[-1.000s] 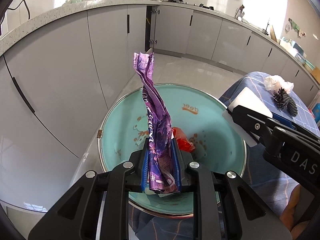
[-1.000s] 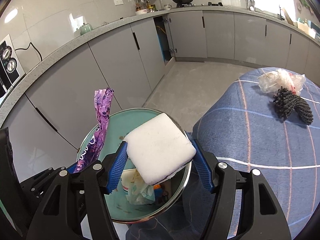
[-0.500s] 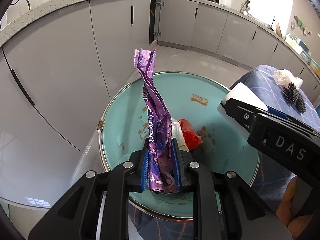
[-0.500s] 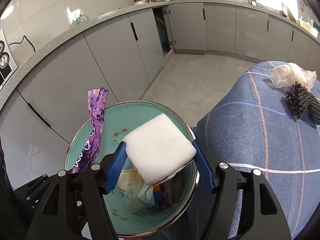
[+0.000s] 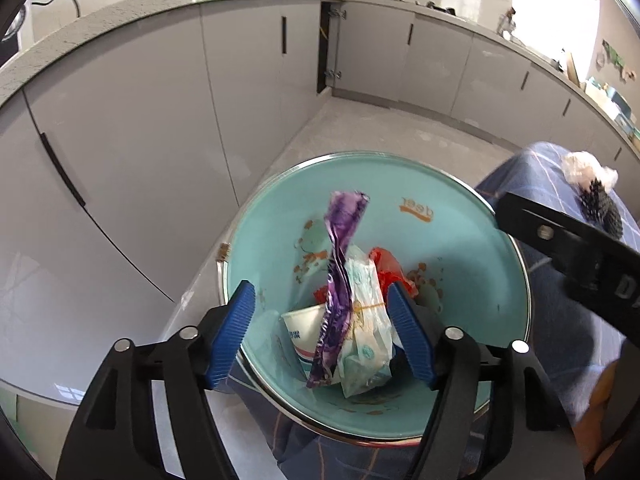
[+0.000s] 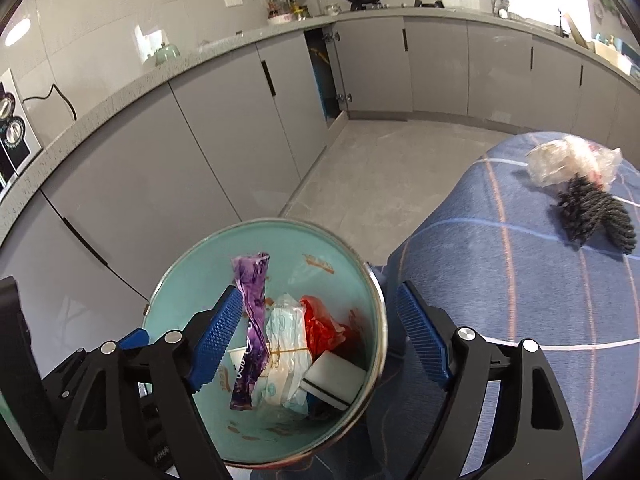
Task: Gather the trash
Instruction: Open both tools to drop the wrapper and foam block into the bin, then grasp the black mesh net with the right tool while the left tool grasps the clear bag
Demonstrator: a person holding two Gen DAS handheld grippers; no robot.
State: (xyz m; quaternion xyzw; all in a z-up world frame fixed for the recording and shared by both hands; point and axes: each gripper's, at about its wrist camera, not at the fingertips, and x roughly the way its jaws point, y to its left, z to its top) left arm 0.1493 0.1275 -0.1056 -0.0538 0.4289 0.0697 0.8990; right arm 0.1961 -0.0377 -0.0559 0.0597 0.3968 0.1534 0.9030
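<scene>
Left wrist view shows the left hand-held gripper (image 5: 320, 332) with its jaws just opened, apart and empty; the purple wrapper (image 5: 340, 276) it held a second ago now stands in the teal bin (image 5: 472, 248). Likewise the right hand-held gripper (image 6: 320, 336) has opened, its white sponge (image 6: 336, 380) dropped inside. Farther off, a plastic bag (image 6: 572, 160) remains on the desk (image 6: 500, 280), probably next.

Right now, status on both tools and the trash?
Left tool open, right tool open, jaws just opened. Purple wrapper and white sponge in bin. Nothing blocking.
</scene>
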